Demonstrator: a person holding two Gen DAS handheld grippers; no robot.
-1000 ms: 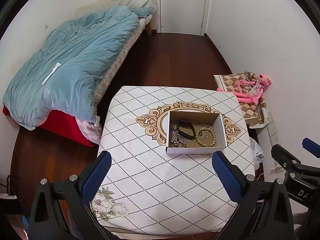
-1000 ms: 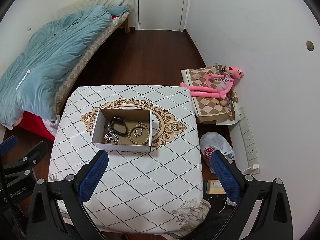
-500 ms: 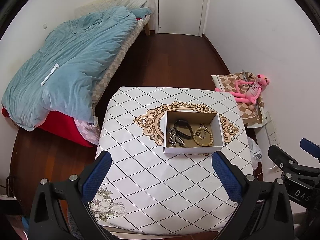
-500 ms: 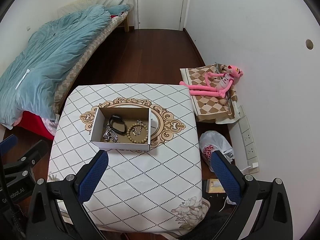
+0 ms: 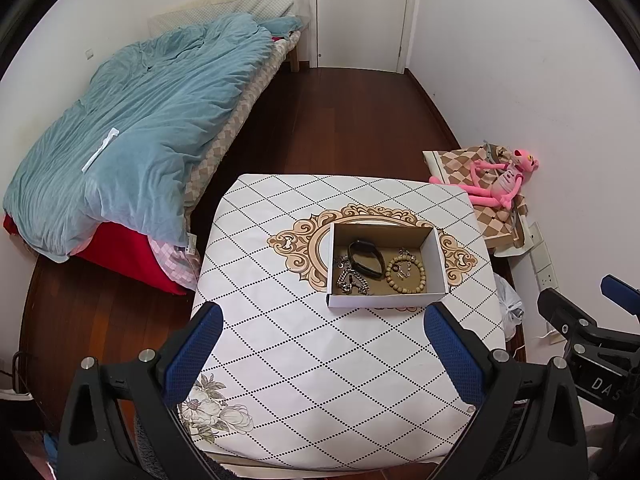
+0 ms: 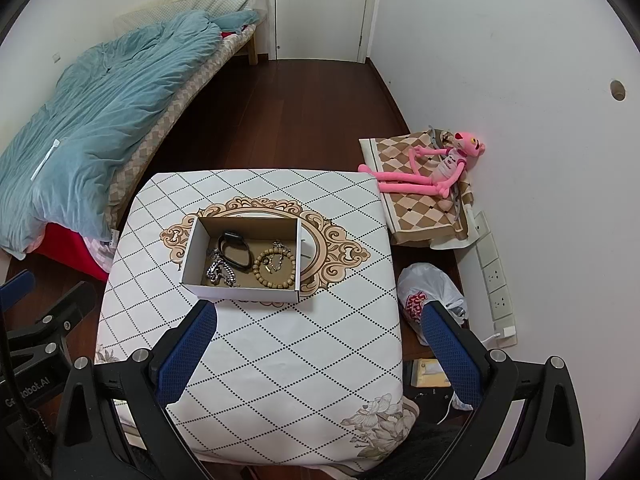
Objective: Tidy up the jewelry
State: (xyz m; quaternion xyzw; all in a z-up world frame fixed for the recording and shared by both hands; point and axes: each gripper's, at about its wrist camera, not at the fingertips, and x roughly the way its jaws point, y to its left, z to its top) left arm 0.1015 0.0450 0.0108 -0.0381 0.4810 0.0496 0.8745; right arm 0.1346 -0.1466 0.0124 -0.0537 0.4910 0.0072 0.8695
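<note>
A bedroom with a dark wooden floor (image 5: 352, 120) fills both views: a bed (image 5: 132, 140) under a blue quilt takes the upper left of the frame, a white door (image 5: 362, 12) stands at the top centre, and a pink plush toy (image 5: 500, 178) lies on a checked cushion against the wall at the right. In the middle stands a table (image 5: 304, 344) covered by a white cloth with a diamond pattern. On it, right of centre in the left wrist view, sits an open cardboard box (image 5: 384, 300). Inside the box lie a black band (image 5: 366, 258), a wooden bead bracelet (image 5: 405, 276) to its right, and a silver chain (image 5: 352, 280) at the lower left; a smaller piece inside the bead ring may be a ring or clasp. The left gripper (image 5: 322, 354) hangs above the table's near edge, fingers spread wide and holding nothing. The right gripper (image 6: 316, 354) is likewise wide and empty. A white plastic bag (image 6: 432, 292) lies on the floor beside the table.
</note>
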